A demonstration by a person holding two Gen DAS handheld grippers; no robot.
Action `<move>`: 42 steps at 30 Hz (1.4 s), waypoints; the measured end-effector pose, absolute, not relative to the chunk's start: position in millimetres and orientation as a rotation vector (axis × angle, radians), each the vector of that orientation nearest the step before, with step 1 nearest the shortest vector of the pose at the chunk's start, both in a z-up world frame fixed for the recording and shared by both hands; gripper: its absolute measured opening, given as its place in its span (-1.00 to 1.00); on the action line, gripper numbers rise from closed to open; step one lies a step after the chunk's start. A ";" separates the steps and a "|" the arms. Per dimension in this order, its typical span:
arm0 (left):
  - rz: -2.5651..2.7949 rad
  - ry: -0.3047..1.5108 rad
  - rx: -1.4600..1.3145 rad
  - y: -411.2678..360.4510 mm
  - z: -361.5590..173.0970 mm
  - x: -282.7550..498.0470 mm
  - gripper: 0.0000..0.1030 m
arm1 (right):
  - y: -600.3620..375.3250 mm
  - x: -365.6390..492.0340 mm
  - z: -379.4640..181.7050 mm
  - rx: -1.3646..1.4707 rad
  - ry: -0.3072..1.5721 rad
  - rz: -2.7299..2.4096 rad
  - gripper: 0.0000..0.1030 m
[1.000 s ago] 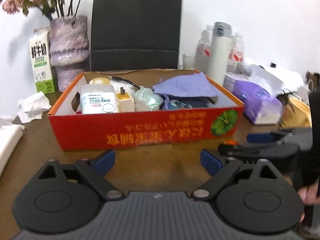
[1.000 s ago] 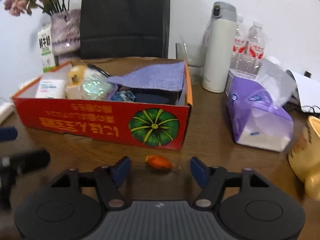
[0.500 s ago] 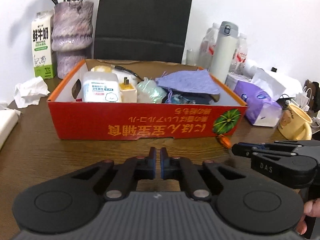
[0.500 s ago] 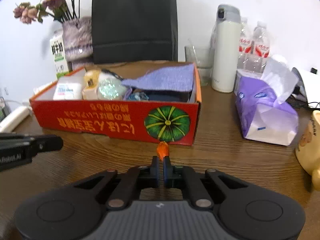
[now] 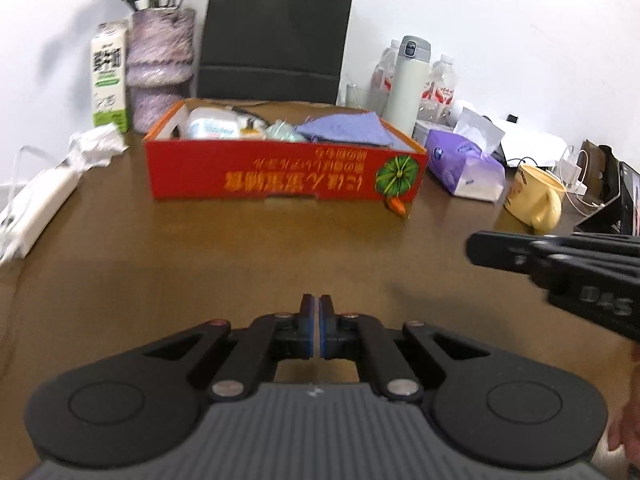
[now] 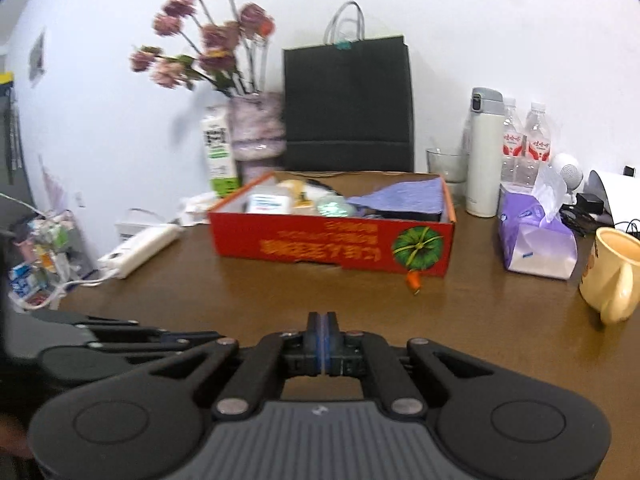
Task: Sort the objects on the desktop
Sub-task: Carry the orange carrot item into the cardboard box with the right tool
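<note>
Left wrist view
Left tongs [image 5: 319, 330]: clenched on nothing, hovering low over the bare brown surface [image 5: 240, 248].
Right tongs [image 5: 560, 268]: seen side-on at the right edge; cannot tell their state from here.
Orange item [image 5: 397, 205]: lies on the surface touching the front right corner of the red box [image 5: 280, 176].
Handling: looks small and light, probably soft; best pinched across its middle.

Right wrist view
Right tongs [image 6: 322, 344]: clenched, empty, well short of the orange item [image 6: 413, 280].
Box contents: purple cloth [image 6: 404, 194], white pack [image 6: 269, 203]; the rest blurred.
Hard to read: what the orange item is; it is too small.
Nearby: tissue pack [image 6: 536, 236], yellow mug [image 6: 614, 276] cut off at the edge.
</note>
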State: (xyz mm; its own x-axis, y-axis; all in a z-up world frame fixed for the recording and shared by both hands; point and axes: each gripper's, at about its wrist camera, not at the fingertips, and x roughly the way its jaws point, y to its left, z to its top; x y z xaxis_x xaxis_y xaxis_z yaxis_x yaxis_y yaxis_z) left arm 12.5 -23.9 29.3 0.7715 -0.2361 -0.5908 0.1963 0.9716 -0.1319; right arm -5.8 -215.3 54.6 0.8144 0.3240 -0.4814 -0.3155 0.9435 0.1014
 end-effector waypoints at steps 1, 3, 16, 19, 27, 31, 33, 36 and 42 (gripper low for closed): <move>-0.231 0.652 -0.071 -19.8 28.6 5.6 -0.93 | -214.8 -17.7 55.3 0.022 0.512 0.349 -1.00; -0.223 0.657 -0.077 -13.2 27.5 -5.4 -0.93 | -214.0 -33.6 56.6 0.023 0.509 0.351 -1.00; -0.204 0.662 -0.073 -8.7 24.8 -23.3 -0.93 | -218.6 -59.6 54.8 -0.006 0.508 0.303 -0.94; -0.211 0.670 -0.072 -9.9 22.1 -18.5 -0.93 | -221.7 -41.8 42.3 -0.030 0.552 0.258 -0.52; -0.205 0.635 -0.075 -16.4 25.4 35.7 0.53 | -242.2 41.1 19.9 -0.048 0.589 0.183 0.30; -0.212 0.600 -0.069 -19.8 30.0 70.4 0.55 | -250.4 86.0 15.8 -0.033 0.610 0.158 0.31; -0.199 0.594 -0.082 -19.4 29.3 83.9 0.63 | -251.4 104.0 12.2 -0.040 0.617 0.146 0.31; -0.206 0.593 -0.140 -13.2 23.1 92.0 0.63 | -248.7 123.4 7.7 -0.081 0.619 0.140 0.31; -0.191 0.624 -0.186 -0.8 15.1 95.0 0.63 | -249.1 161.5 -1.2 -0.100 0.642 0.149 0.30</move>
